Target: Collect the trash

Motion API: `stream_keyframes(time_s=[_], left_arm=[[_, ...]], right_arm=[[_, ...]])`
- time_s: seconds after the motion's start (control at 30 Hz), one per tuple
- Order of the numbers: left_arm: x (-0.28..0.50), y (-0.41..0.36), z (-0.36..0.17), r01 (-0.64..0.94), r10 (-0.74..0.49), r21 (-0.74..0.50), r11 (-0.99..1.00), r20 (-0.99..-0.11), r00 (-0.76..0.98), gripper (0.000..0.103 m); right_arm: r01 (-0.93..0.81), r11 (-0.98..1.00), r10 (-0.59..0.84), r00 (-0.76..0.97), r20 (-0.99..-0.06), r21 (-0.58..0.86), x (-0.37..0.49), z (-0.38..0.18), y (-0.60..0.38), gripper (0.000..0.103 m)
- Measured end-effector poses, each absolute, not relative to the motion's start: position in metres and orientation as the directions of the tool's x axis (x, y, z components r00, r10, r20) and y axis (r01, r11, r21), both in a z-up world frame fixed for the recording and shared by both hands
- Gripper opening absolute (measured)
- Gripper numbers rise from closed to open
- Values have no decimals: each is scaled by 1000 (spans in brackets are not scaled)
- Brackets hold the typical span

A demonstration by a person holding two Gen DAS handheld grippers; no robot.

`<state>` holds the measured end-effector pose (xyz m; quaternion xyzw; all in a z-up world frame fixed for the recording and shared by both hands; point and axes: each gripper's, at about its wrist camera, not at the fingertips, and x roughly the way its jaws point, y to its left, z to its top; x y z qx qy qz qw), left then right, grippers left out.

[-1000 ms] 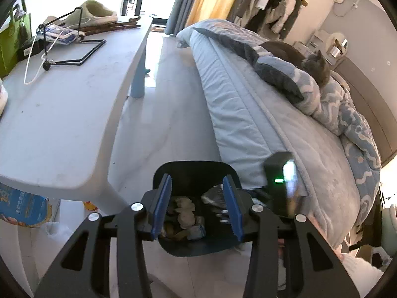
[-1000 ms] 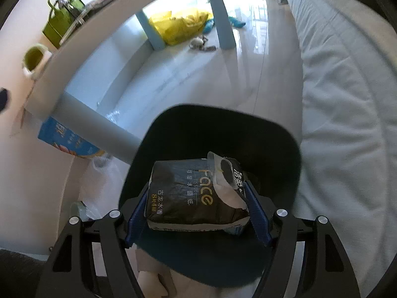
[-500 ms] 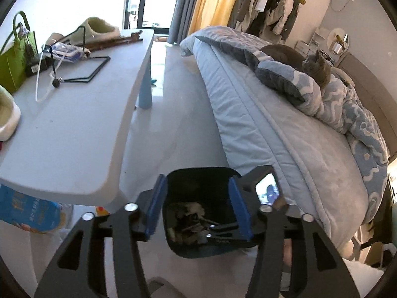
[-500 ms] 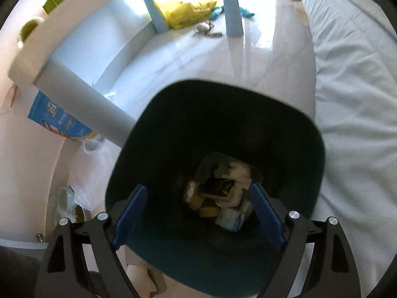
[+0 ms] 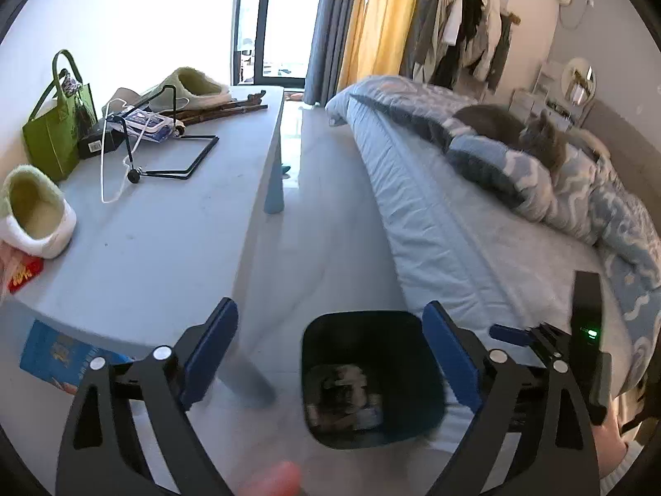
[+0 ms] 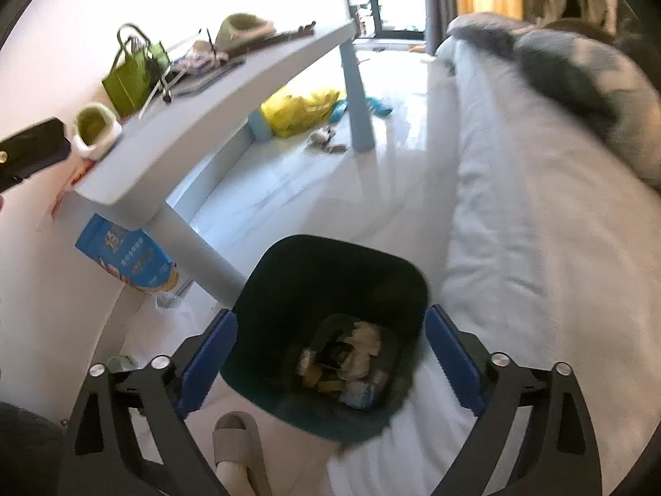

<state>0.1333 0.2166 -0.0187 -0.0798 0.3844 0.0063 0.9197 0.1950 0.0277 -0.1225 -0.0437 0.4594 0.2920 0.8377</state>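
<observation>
Both grippers hang above a dark bin (image 5: 374,376) on the floor, and the left gripper (image 5: 330,355) has its jaws opening wide with nothing between the blue pads, the bin sitting at about 6 o'clock in its view with the grey table (image 5: 136,239) at 9 o'clock and the bed (image 5: 467,239) with a grey cat (image 5: 533,136) at 2 o'clock. Further right, the right gripper (image 6: 330,355) is likewise opening, empty, looking straight down into the bin, where the trash (image 6: 347,361) lies in a heap at the bottom, at about 6 o'clock in that view; a slipper (image 6: 237,442) shows at 7 o'clock beside the bin, a yellow bag (image 6: 299,109) lies under the table at 12 o'clock, and a blue packet (image 6: 128,256) leans by the table leg at 9 o'clock.
</observation>
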Motion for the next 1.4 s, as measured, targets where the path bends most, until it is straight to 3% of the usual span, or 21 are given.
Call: stream_keyframes(time_s=[0.3,0.47,0.63,0.93,1.2,1.4], left_arm=[[88,169,4,-55,15,-38,998,-674,738,100],[50,150,20,-65,20,-51,997,-617,787,100],[34,132,22,-66,2,-78,995,-628,778,100],[12,106,-1,-41,-22,-76,996,-679,734,100],[5,96,-17,-55,-4,-62,997,-698,716,100],[3,91,-20,-48,-11,-66,997,-696,718,100]], right_arm=[[-410,910,319,607,-728,57,145,-56,-71,100],[-289,957,211,745,-632,-21,93,-8,-150,100],[-163,986,112,814,-570,-39,40,17,-218,100],[-67,995,98,784,-613,74,-2,4,-292,100],[-137,989,144,741,-656,62,-17,-10,-288,100],[-144,985,172,750,-639,97,-26,-9,-291,100]])
